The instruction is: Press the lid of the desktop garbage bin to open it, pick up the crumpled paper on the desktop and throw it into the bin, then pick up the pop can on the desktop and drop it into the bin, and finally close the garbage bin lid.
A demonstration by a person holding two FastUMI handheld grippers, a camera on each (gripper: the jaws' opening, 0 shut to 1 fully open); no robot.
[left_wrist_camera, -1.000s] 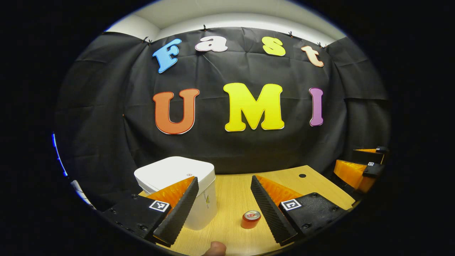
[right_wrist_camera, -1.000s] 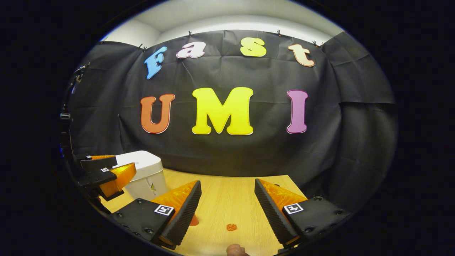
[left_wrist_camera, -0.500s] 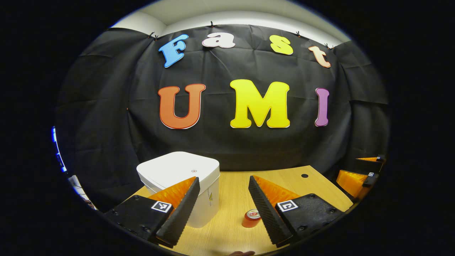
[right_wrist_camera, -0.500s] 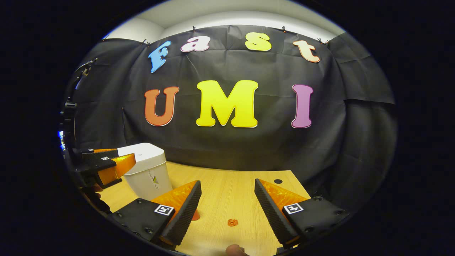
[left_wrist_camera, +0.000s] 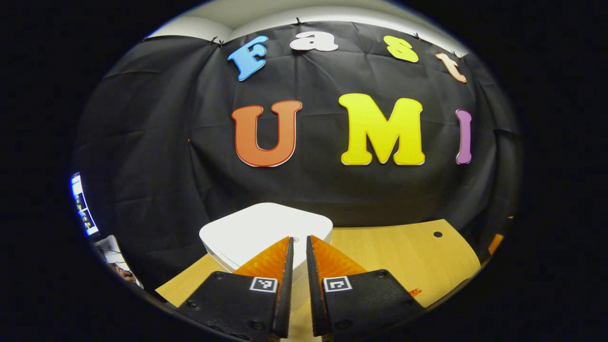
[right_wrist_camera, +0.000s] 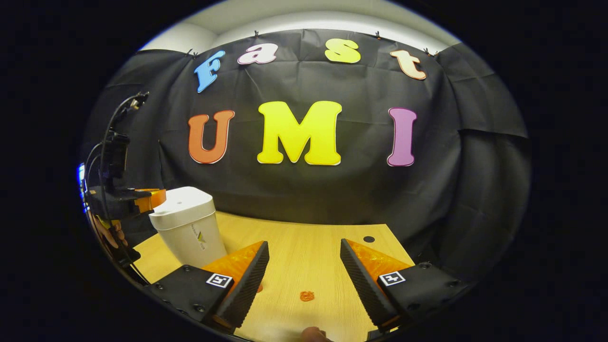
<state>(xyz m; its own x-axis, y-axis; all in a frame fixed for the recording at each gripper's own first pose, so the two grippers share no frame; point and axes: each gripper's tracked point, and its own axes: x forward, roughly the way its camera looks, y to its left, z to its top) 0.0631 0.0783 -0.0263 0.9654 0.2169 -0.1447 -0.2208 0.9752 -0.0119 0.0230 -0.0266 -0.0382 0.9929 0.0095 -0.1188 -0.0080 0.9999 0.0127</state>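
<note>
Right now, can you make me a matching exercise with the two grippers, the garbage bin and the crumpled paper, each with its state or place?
Things:
1. left gripper
2. right gripper
3. garbage bin
4. crumpled paper

States or places:
a. lid down
b. fingers wide apart
c. lying on the table
d. fingers nearly together, by the lid

Pairs: 1-d, 2-b, 3-a, 4-c

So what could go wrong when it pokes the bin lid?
The left tool, fingers nearly together, is at the front edge of the white plastic bin's lid; pressing that edge could slip off or tip the tall white plastic bin. The small orange crumpled paper on the wooden desk looks tiny, so the open right tool might miss it.
</note>
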